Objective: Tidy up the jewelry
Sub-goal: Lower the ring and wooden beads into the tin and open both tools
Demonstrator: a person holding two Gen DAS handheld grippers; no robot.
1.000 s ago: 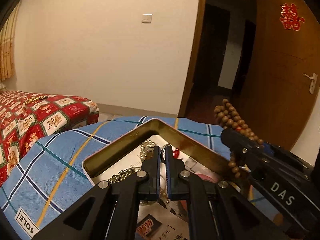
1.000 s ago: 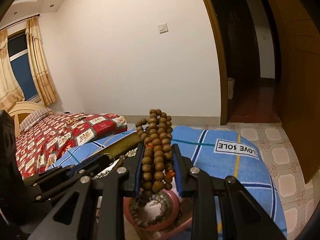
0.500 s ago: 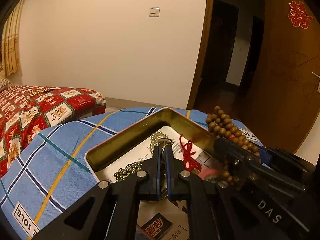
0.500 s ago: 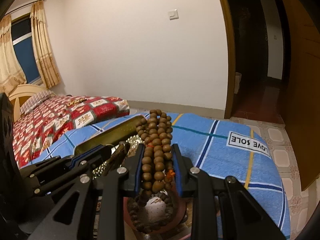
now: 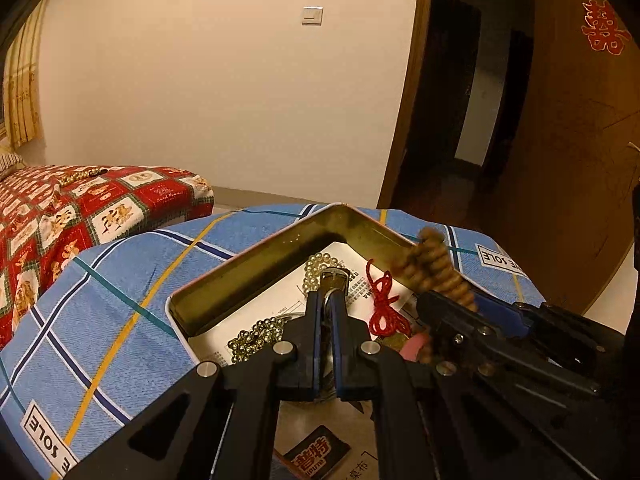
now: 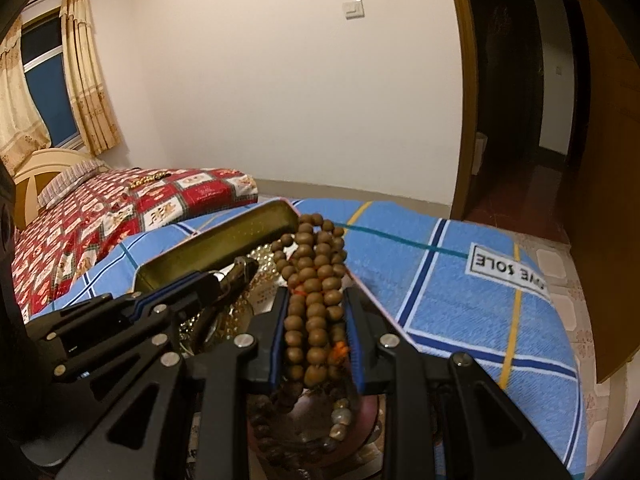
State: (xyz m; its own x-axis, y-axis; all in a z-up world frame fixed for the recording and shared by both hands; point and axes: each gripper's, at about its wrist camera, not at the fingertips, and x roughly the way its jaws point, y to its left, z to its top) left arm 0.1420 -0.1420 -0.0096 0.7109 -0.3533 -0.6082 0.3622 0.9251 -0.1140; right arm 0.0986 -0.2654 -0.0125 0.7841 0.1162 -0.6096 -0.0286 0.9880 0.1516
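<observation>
An open gold tin (image 5: 256, 268) lined with printed paper lies on blue checked cloth. Inside are a gold bead chain (image 5: 256, 340), a pale bead strand (image 5: 320, 262) and a red knotted cord (image 5: 384, 304). My left gripper (image 5: 328, 300) is shut on a thin dark-and-metal piece (image 5: 334, 278) over the tin's middle. My right gripper (image 6: 316, 300) is shut on a bunch of brown wooden beads (image 6: 308, 256) at the tin's right edge. The beads hang into a pink round dish (image 6: 372, 408) that holds a bead bracelet (image 6: 340, 416). In the right wrist view the left gripper (image 6: 236, 276) sits at left.
The blue checked cloth (image 5: 100, 300) covers a raised surface that falls away on all sides. A bed with a red patterned quilt (image 5: 80, 208) stands at the left, with a bead strand (image 5: 80, 176) on it. A wooden door (image 5: 560, 160) and a dark doorway are at right.
The right gripper has sunk with the wooden beads, closer to the tin's right wall, and the beads swing. More of the tin's inside shows in the left wrist view.
</observation>
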